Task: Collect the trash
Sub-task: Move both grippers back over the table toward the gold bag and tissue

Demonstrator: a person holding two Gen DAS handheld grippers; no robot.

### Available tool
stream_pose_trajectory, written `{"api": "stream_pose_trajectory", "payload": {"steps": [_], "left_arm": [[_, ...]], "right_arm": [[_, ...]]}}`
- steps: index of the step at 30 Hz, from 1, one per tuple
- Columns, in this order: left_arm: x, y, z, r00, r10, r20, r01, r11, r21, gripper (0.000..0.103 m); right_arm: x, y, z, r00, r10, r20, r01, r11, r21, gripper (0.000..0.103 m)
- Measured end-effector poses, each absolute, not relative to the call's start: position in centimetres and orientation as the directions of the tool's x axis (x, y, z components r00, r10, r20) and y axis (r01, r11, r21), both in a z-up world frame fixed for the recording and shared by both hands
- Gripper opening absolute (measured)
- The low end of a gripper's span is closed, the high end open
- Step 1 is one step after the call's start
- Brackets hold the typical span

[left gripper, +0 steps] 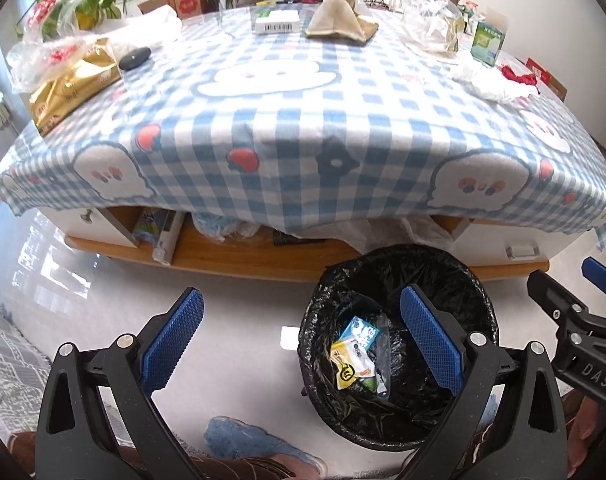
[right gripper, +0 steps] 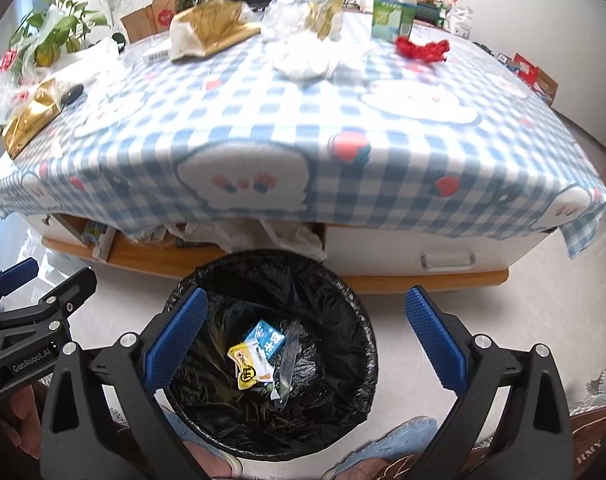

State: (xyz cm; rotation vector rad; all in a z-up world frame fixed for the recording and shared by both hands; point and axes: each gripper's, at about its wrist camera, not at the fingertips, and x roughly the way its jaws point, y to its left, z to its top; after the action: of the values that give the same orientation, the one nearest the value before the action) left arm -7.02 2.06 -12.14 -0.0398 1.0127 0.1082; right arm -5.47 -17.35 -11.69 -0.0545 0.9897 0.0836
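Observation:
A round bin lined with a black bag (left gripper: 479,312) (right gripper: 355,320) stands on the floor in front of the table. Inside lie a blue and white packet (right gripper: 265,338), a yellow wrapper (right gripper: 249,364) (left gripper: 349,364) and a clear plastic piece (right gripper: 287,364). My right gripper (right gripper: 303,332) hangs open above the bin, nothing between its blue pads. My left gripper (left gripper: 303,336) is open too, over the bin's left rim and the floor. On the checked tablecloth (left gripper: 303,120) lie crumpled white tissue (right gripper: 307,62) (left gripper: 491,80), red scraps (right gripper: 423,48) and clear plastic bags (left gripper: 431,20).
A gold bag (left gripper: 71,88), a black oval thing (left gripper: 135,58), a white box (left gripper: 279,24), a tan paper bag (left gripper: 339,16) and a green carton (right gripper: 391,18) sit on the table. Plants stand at the back left. The person's blue slippers (right gripper: 387,440) are beside the bin.

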Motion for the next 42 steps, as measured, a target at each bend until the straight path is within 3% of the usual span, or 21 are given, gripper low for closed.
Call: {"api": "stream_pose_trajectory", "payload": {"steps": [26, 42], "left_arm": [[-4.6, 0.1, -3.7, 0.587, 0.001, -0.809, -0.058, 0.997, -0.041, 0.097], [3.5, 1.9, -1.2, 0.612, 0.01, -0.791, -0.087, 0.995, -0.055, 0.096]], "right_arm": [[-3.4, -19.3, -0.3, 0.701, 0.018, -0.713, -0.042, 0.999, -0.016, 0.095], [2.7, -19.6, 0.3, 0.708, 0.019, -0.706, -0.053, 0.998, -0.027, 0.095]]}}
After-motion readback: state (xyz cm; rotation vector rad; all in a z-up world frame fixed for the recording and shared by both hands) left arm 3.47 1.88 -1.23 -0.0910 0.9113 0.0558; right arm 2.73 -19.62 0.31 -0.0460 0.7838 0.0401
